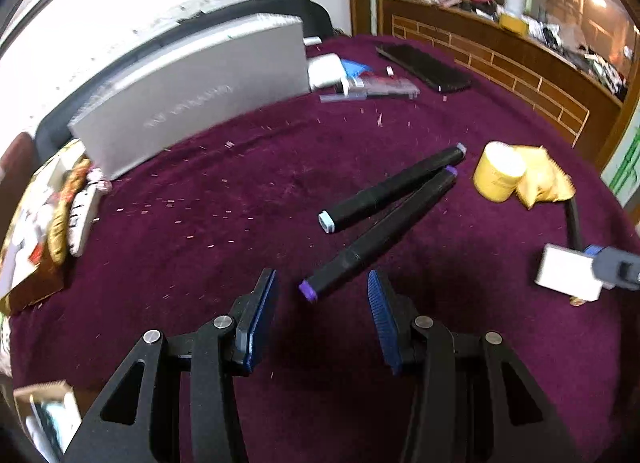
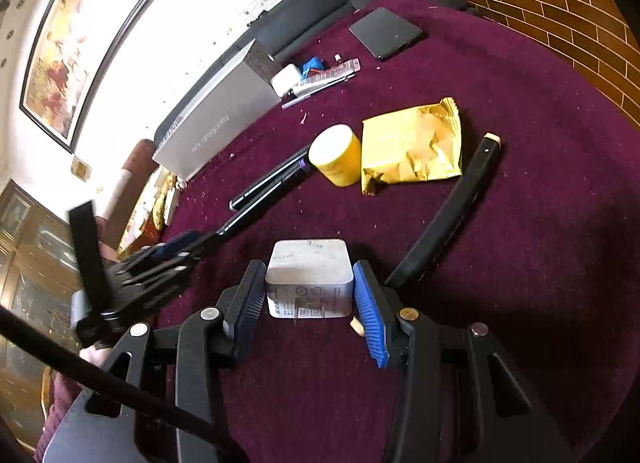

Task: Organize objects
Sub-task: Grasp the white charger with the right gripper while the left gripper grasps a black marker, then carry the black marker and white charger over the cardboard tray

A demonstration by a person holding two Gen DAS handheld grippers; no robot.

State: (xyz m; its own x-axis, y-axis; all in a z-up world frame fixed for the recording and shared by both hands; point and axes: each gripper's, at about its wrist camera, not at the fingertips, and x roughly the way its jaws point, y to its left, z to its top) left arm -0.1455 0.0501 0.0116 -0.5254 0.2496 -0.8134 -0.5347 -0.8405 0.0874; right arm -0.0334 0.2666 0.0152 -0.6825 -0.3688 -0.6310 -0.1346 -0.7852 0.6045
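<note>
Two black markers lie on the maroon cloth: one with purple caps (image 1: pixel 376 235) and one with pale blue caps (image 1: pixel 394 189). My left gripper (image 1: pixel 322 289) is open, its tips on either side of the purple marker's near end, not touching it. My right gripper (image 2: pixel 306 295) is shut on a white charger block (image 2: pixel 309 277), which also shows in the left wrist view (image 1: pixel 568 273). A yellow jar (image 2: pixel 336 155) and a gold foil packet (image 2: pixel 412 145) lie past the markers (image 2: pixel 266 187). My left gripper shows in the right wrist view (image 2: pixel 176 247).
A grey box (image 1: pixel 192 95) stands at the back left. A black curved bar (image 2: pixel 452 211) lies to the right of the charger. A dark phone (image 2: pixel 386 33), a white adapter (image 1: pixel 326 71) and pens (image 1: pixel 368 89) sit at the far edge. Clutter (image 1: pixel 44 219) lies left.
</note>
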